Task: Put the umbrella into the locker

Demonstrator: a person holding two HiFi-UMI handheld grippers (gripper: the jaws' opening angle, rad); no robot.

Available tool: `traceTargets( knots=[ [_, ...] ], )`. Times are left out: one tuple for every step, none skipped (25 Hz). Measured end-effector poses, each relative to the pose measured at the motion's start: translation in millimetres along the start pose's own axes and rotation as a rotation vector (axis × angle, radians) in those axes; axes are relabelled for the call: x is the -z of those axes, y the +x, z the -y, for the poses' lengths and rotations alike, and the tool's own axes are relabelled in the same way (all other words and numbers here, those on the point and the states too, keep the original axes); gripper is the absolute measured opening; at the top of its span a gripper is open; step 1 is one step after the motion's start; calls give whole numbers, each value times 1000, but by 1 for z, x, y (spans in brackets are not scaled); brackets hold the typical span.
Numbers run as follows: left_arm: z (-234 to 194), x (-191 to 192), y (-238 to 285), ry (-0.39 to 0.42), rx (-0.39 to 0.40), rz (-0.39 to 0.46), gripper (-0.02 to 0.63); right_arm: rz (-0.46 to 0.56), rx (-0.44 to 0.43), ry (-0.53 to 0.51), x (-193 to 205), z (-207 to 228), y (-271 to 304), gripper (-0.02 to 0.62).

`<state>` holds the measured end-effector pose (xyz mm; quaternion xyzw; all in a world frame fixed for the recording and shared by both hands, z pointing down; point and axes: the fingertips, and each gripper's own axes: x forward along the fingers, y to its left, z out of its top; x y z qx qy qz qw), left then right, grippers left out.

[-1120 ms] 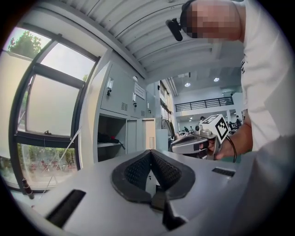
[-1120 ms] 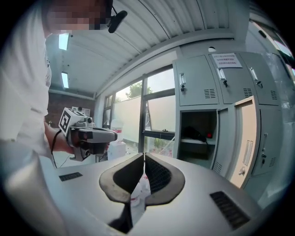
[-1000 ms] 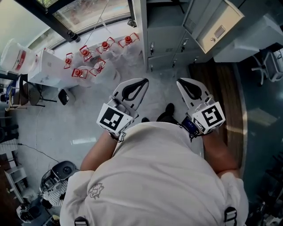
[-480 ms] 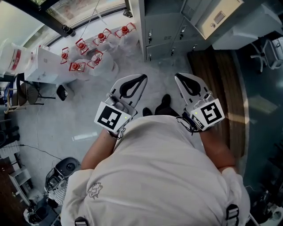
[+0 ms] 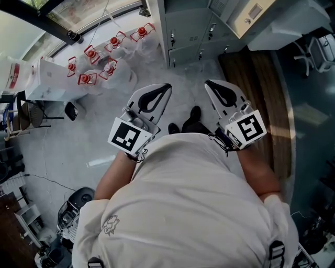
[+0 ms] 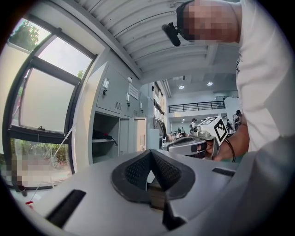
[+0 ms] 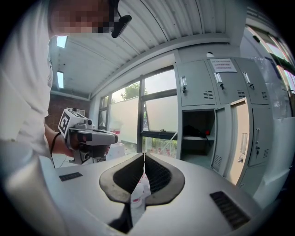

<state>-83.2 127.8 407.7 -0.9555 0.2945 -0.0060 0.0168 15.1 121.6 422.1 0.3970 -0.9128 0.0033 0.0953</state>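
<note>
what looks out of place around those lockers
One locker door stands open while the doors above it are shut. A dark thing lies on the shelf of the open compartment. Nothing looks spilled or damaged.

Red-capped bottles [image 5: 113,41] by window [image 5: 94,13]

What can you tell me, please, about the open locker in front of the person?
The locker is grey metal and stands in a bank of closed lockers beside a window. In the right gripper view its door is swung open to the right, pale on the inner face. The inside is dark, with a shelf across it. A dark thing that I cannot identify lies on the shelf, with a small red spot beside it.
</note>
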Motion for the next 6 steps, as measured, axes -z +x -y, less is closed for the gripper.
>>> traceTargets(
  knots=[
    [0,0,0,-2,2,1,14,1,3,0,0,0,0,46],
    [0,1,-1,-5,3,-1,14,3,4,1,-1,0,0,46],
    [0,1,-1,-11,3,-3,14,3,5,1,-1,0,0,46],
    [0,1,-1,-17,2,-7,14,3,4,0,-1,-1,0,46],
    [0,0,-2,-26,1,-11,14,2,4,-1,-1,-2,0,46],
    [0,-1,-2,-36,0,-16,14,2,3,-2,-1,-3,0,46]
  ],
)
